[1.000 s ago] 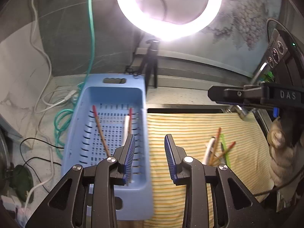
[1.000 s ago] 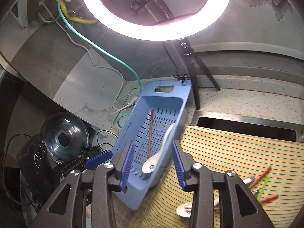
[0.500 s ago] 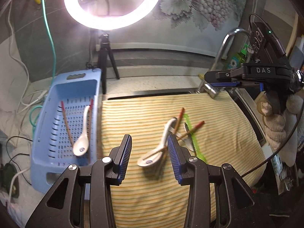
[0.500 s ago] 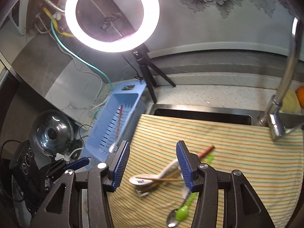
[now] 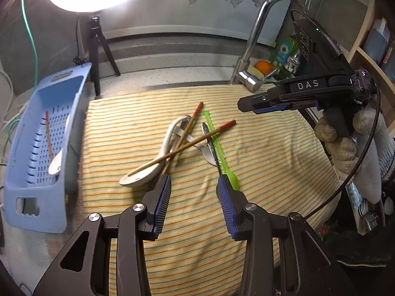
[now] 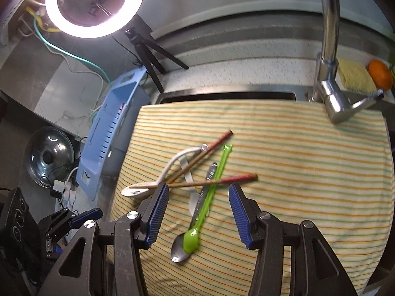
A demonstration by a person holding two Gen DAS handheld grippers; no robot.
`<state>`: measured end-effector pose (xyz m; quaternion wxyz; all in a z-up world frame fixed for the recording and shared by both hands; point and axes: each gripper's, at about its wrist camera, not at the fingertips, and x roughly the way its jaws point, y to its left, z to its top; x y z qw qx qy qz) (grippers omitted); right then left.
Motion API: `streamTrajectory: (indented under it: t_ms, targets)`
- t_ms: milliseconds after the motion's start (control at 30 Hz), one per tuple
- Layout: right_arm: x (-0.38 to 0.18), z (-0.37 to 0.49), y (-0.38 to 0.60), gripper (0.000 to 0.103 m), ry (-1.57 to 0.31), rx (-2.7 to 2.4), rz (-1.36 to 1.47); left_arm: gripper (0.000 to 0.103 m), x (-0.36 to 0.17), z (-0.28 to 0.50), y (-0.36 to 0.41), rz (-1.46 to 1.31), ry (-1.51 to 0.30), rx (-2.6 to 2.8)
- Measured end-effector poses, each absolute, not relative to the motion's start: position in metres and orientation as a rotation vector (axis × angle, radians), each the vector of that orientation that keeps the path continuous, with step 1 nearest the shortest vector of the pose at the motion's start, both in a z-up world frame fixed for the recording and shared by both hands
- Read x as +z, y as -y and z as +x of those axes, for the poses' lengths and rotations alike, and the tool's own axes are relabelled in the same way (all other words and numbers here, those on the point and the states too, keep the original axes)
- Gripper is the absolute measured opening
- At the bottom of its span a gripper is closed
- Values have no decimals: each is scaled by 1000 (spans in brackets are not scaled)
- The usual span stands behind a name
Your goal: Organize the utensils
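A white ceramic spoon [image 5: 58,162] and a red-tipped wooden chopstick [image 5: 48,134] are already being held in the pale blue perforated plastic basket [image 5: 37,202]. Two more chopsticks [image 6: 197,183], spoons and a translucent green plastic spoon [image 6: 209,194] are lying tangled on the striped yellow cloth [image 6: 308,172], so most sorting is being judged unfinished. Both the left gripper [image 5: 192,190] and right gripper [image 6: 198,197] are being held apart, empty. Only the left view is showing the basket's contents.

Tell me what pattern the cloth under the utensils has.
The cloth is pale yellow with thin orange and green stripes, clearest in the right wrist view.
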<state>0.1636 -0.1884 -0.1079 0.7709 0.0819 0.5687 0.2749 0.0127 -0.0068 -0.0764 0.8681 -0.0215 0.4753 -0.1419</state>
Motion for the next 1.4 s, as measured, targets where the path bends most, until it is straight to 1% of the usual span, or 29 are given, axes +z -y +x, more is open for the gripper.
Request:
streamTrajectory:
  t_ms: [367, 433, 500, 567, 633, 667, 800, 933, 1000, 1167, 1233, 1267, 1300, 1400]
  targets:
    - [-146, 173, 190, 47, -1320, 539, 276, 38, -87, 45, -2, 37, -1032, -306]
    - [-153, 173, 188, 45, -1341, 534, 281, 38, -89, 54, 3, 76, -1033, -336]
    - [-158, 173, 186, 37, -1356, 524, 271, 37, -93, 63, 12, 133, -1041, -373]
    - [-163, 173, 185, 35, -1366, 517, 281, 36, -98, 72, 23, 182, -1054, -409]
    - [-167, 174, 185, 32, -1375, 509, 289, 24, -105, 81, 33, 227, -1075, -438]
    - [-169, 175, 184, 30, -1377, 505, 295, 23, -108, 86, 37, 245, -1085, -448]
    - [-175, 177, 181, 24, -1390, 500, 308, 22, -124, 100, 48, 295, -1127, -493]
    - [-181, 178, 175, 23, -1393, 483, 292, 22, -133, 108, 53, 336, -1147, -512]
    - [-184, 179, 173, 20, -1397, 477, 288, 22, -136, 110, 55, 349, -1159, -528]
    - [-185, 177, 167, 20, -1397, 470, 256, 22, -144, 117, 57, 372, -1187, -540]
    - [-186, 177, 166, 18, -1397, 462, 242, 22, -146, 119, 58, 375, -1191, -542]
    - [-186, 177, 165, 17, -1397, 460, 237, 21, -146, 120, 59, 379, -1191, -542]
    - [-186, 177, 165, 16, -1398, 458, 230, 16, -147, 121, 60, 384, -1192, -538]
    - [-187, 178, 163, 16, -1399, 458, 218, 14, -149, 125, 61, 373, -1199, -545]
